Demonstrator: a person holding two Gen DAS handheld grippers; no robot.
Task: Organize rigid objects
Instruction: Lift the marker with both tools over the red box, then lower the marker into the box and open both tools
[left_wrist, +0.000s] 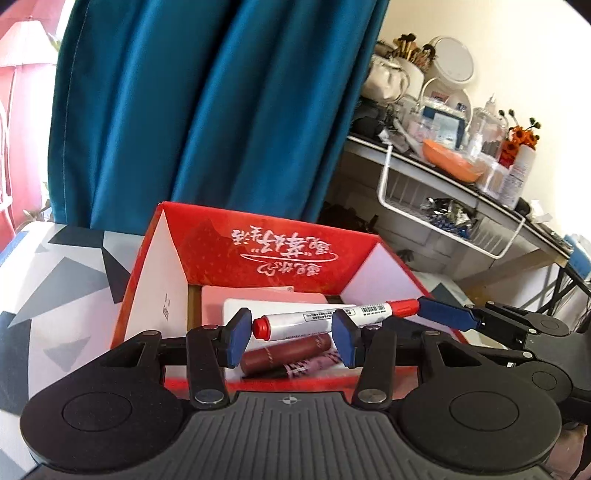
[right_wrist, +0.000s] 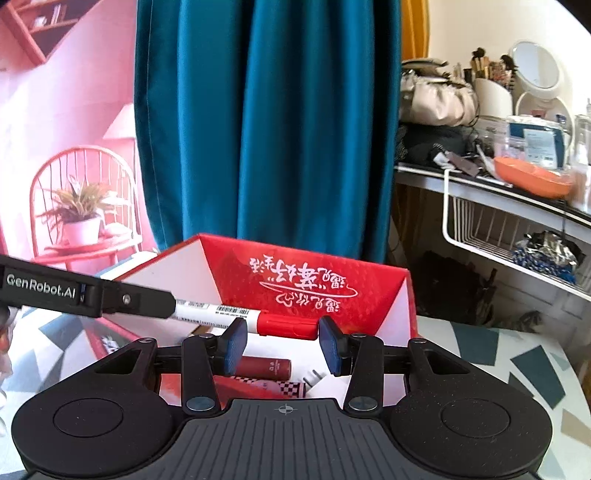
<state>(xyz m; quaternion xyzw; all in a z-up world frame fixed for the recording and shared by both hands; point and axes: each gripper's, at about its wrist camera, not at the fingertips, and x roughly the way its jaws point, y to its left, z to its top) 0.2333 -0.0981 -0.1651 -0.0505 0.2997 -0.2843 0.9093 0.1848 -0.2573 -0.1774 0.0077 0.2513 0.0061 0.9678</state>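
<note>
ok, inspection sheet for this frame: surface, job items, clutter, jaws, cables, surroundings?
Surface: table with grey geometric cover.
Job's things: open red box holding a brown tube and cards; red-capped marker above it.
Clutter: nothing seen.
Grippers: left gripper and right gripper, jaws partly apart, marker across both; grip unclear.
Cables: nothing seen.
Surroundings: blue curtain, crowded shelf.

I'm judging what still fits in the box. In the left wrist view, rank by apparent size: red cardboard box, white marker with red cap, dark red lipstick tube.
1. Red cardboard box
2. White marker with red cap
3. Dark red lipstick tube, partly hidden behind the gripper fingers, so its full length is unsure.
</note>
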